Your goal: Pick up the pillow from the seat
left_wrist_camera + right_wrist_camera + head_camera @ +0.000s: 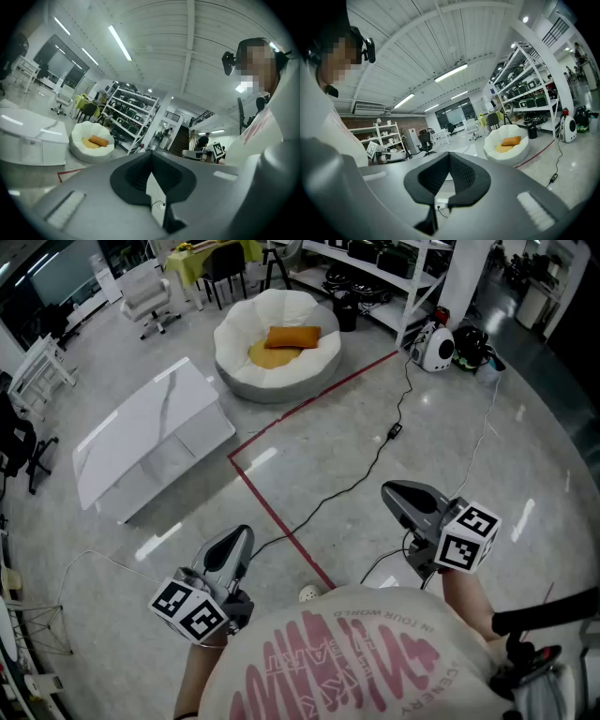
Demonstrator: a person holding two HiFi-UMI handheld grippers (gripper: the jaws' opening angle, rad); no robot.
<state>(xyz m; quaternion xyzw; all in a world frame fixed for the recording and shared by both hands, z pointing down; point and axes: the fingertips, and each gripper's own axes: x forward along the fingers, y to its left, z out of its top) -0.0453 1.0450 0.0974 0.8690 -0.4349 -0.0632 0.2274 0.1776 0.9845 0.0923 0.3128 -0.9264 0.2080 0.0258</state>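
Pillow (292,337) — orange, flat — lies on a yellow cushion (267,357) in the round white seat (234,362), well apart from both grippers; left gripper (241,536) and right gripper (394,491) sit low near the person's body, each with jaws pressed together and nothing between them; a white table (150,442) stands near the seat — a red floor line (272,510) crosses the floor in front.

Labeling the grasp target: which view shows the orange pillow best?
Head view: the orange pillow is seen from above with its whole outline clear, lying in the white seat. The left and right gripper views each show it only small, far off and side-on.
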